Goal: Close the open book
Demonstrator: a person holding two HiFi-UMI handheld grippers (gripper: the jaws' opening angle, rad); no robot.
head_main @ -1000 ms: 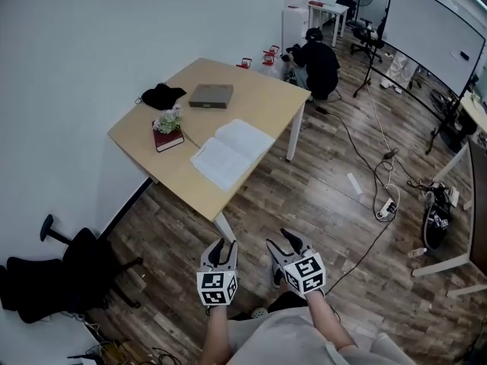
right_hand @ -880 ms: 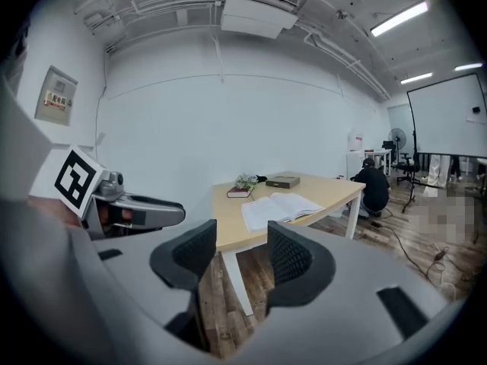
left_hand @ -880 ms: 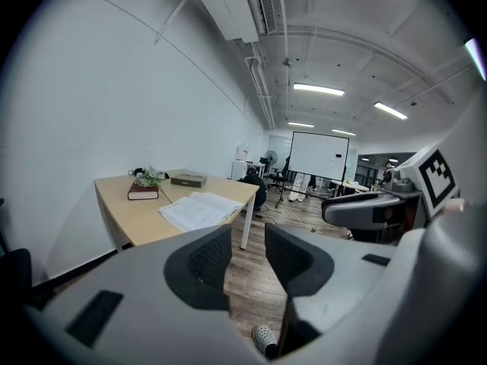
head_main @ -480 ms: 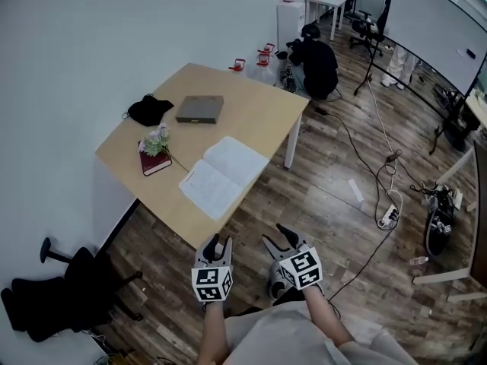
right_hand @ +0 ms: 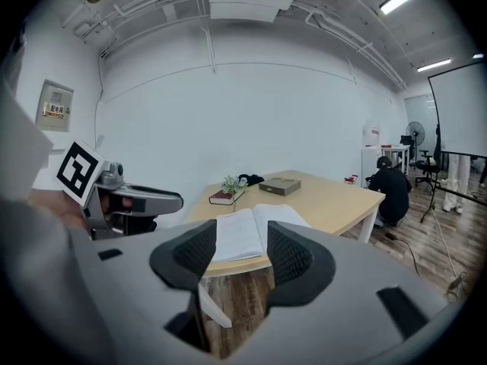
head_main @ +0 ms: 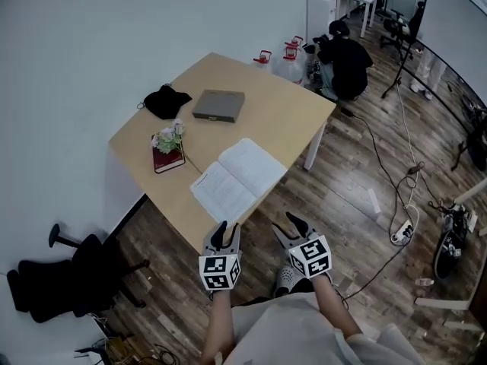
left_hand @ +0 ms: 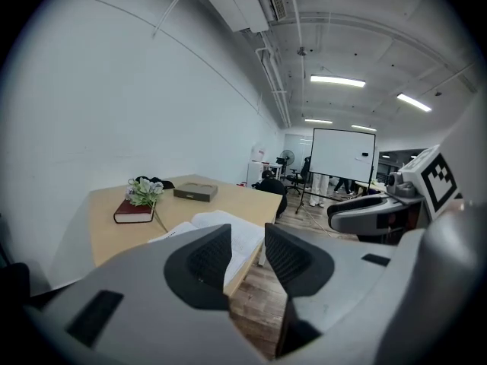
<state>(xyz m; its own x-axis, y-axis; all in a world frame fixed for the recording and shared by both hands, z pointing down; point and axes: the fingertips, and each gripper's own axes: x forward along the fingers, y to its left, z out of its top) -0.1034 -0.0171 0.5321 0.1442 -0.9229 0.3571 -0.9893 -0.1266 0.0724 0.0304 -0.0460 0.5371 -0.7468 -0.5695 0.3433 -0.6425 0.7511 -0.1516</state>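
Left gripper (head_main: 226, 233), right gripper (head_main: 284, 226) apart, empty; open book (head_main: 238, 179) at table (head_main: 285, 120) edge; red book (head_main: 168, 160), box (head_main: 219, 105) beyond.

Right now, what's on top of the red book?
A small bunch of pale flowers lies on the far end of the red book. The cover beneath them is hidden.

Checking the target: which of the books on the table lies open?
The white-paged book at the near edge of the table; the dark red book under the flowers is shut.
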